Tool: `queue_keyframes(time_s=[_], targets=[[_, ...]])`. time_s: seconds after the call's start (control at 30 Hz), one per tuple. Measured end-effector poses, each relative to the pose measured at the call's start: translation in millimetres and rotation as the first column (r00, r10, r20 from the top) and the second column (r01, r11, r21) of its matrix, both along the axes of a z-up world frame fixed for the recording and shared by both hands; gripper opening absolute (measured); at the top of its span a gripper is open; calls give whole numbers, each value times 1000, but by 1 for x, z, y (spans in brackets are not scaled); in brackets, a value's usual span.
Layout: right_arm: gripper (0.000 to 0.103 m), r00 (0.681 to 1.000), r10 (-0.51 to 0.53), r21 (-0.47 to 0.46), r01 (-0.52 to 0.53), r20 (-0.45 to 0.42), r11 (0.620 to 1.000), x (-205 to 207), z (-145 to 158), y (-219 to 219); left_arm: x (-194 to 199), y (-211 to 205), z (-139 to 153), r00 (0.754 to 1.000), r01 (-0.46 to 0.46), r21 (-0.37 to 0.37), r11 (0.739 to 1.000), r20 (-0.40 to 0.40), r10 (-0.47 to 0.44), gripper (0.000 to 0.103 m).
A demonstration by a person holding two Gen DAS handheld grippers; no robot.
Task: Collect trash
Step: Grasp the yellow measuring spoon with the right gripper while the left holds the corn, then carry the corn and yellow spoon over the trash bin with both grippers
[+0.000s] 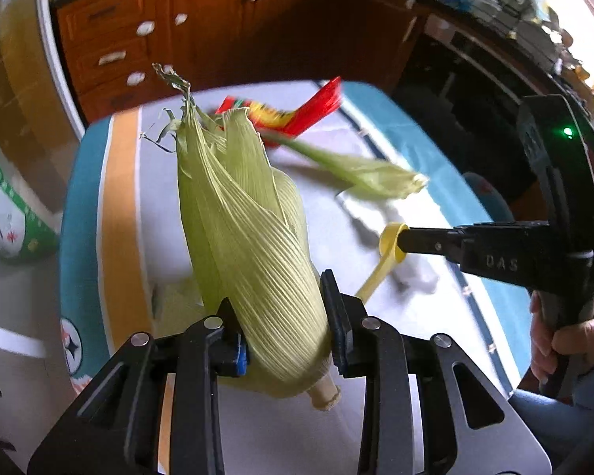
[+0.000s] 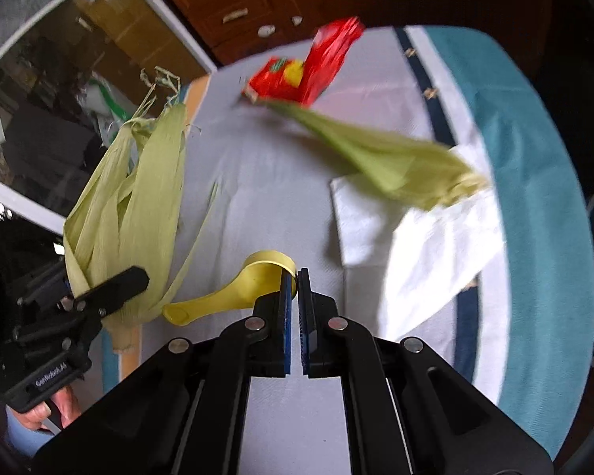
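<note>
Striped tablecloth holds more litter; left gripper clamps a corn husk bundle, right gripper pinches shut on a yellow spoon's bowl rim. That thin edge hold could let it swivel and drop, and loose leaves may slip free

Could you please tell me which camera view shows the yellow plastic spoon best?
The right wrist view: the whole yellow spoon shows there, its bowl pinched in the right claw. The left wrist view shows only part, since the corn husk and left claw hide the handle's end.
</note>
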State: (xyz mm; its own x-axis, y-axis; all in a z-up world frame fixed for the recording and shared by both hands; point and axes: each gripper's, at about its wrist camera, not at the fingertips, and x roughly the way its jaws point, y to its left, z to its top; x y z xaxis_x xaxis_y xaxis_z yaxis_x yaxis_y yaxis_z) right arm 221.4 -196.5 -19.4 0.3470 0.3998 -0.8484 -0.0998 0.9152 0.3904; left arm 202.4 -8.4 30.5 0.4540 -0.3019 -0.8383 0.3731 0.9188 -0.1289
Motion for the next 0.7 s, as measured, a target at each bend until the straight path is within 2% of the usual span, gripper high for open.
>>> queue_keyframes(time_s=[0.17, 0.37, 0.57, 0.7], targets=[[3, 993, -96, 63, 92, 64, 994, -13, 27, -53, -3, -40, 27, 995, 78, 15, 997, 56, -79, 31], [3, 965, -237, 109, 226, 108, 968, -25, 43, -128, -7, -120, 50, 971, 216, 35, 976, 100, -219, 31], [3, 905, -408, 149, 390, 119, 909, -53, 39, -227, -8, -210, 45, 930, 356, 35, 934, 80, -358, 31], [3, 849, -521, 155, 505, 90, 849, -72, 21, -292, -11, -283, 31, 886, 462, 24, 887, 46, -462, 31]])
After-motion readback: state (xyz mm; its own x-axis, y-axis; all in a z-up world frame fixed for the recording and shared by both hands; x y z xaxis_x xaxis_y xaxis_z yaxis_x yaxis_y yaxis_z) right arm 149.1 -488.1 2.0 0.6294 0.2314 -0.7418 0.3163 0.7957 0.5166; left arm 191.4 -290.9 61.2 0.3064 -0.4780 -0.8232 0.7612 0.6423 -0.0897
